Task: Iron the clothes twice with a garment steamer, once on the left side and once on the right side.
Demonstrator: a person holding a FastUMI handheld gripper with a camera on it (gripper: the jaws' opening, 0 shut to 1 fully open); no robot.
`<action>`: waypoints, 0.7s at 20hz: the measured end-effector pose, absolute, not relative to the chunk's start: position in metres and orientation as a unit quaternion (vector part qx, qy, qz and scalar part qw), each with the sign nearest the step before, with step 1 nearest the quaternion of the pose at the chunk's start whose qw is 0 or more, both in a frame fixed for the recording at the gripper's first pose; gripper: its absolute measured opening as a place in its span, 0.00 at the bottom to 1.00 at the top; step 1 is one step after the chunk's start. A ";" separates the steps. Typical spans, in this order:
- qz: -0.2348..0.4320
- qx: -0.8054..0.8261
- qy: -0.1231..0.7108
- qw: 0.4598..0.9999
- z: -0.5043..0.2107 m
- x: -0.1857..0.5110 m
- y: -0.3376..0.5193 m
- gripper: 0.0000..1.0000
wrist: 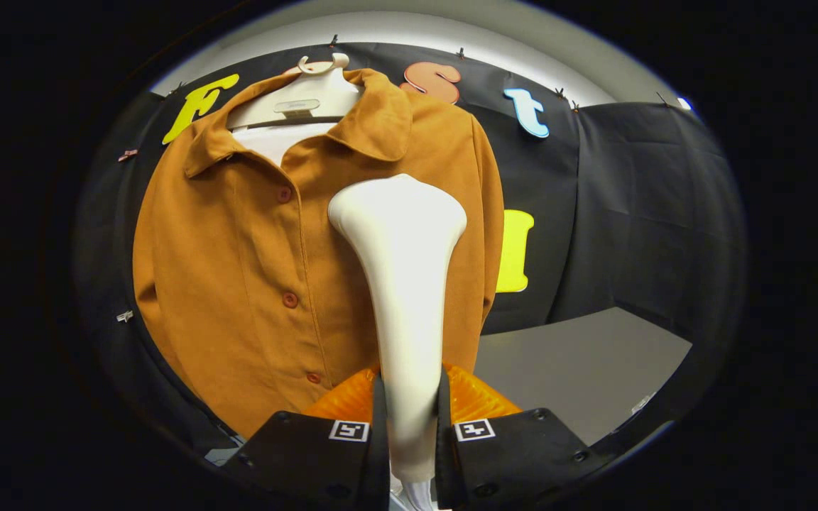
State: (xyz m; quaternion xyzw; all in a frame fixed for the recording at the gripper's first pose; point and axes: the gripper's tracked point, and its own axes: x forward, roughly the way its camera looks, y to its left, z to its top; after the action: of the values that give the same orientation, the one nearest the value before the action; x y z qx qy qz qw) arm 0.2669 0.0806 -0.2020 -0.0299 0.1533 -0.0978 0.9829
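The garment steamer (398, 284) looks like smooth plastic with a soft satin sheen, pressed on both sides by the fingers of the gripper (409, 433); the shirt (238, 270) is matt woven cloth with a faintly brushed, suede-like nap and smooth plastic-looking buttons (290, 299); the hanger (302, 96) seems smooth, pale plastic; the booth wall (636, 191) is matt, creased cloth; the bench (579, 369) looks flat and matt.

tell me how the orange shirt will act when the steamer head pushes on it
The shirt hangs loose from a hanger, so it will probably give and swing. The tongs grip the steamer by its smooth, narrow handle, so it might twist.
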 end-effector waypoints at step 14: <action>-0.091 0.001 0.279 0.956 -0.347 0.219 0.088 0.29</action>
State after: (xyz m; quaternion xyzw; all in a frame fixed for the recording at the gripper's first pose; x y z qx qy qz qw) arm 0.2192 0.0882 -0.3466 0.0007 0.2795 -0.0914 0.9558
